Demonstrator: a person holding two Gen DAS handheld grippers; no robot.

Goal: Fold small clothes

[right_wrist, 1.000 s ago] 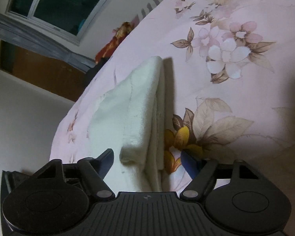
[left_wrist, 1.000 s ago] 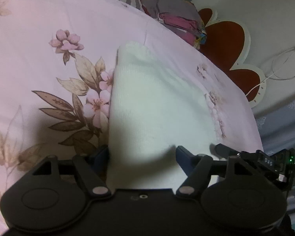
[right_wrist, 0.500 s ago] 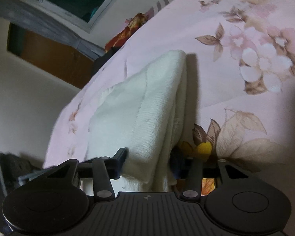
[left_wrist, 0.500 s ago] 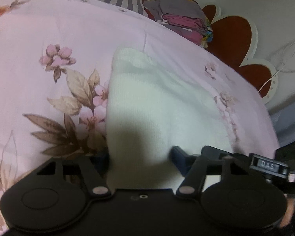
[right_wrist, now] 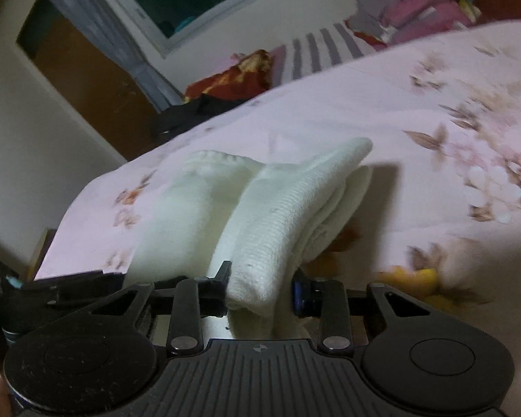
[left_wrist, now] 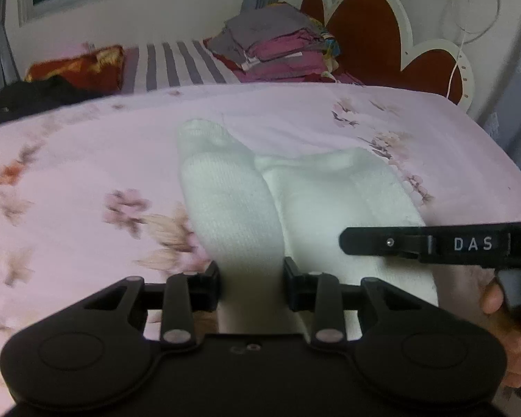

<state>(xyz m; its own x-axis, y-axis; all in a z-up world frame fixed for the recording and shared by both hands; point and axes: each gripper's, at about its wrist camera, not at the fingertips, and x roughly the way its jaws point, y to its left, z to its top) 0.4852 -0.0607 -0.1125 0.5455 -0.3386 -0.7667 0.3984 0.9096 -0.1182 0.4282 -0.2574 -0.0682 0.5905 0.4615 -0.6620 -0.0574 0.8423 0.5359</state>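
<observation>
A white knit garment (left_wrist: 232, 205) lies partly lifted on the pink floral bedspread (left_wrist: 69, 173). My left gripper (left_wrist: 250, 281) is shut on its near left edge, which bunches into a ridge between the fingers. My right gripper (right_wrist: 260, 285) is shut on the near right edge of the white garment (right_wrist: 281, 215), raised in a thick fold. The right gripper's black body, marked DAS (left_wrist: 469, 243), shows at the right of the left wrist view, over the cloth. The garment's far end rests on the bed.
A stack of folded grey and pink clothes (left_wrist: 278, 45) sits at the head of the bed by a striped pillow (left_wrist: 177, 66). A dark garment (left_wrist: 34, 97) and an orange cushion (left_wrist: 76, 66) lie far left. The red and white headboard (left_wrist: 382, 31) stands behind.
Both grippers closed on the garment's near edge and lifted it; the cloth now stands in two raised ridges. Both views tilted up, showing the window and headboard.
</observation>
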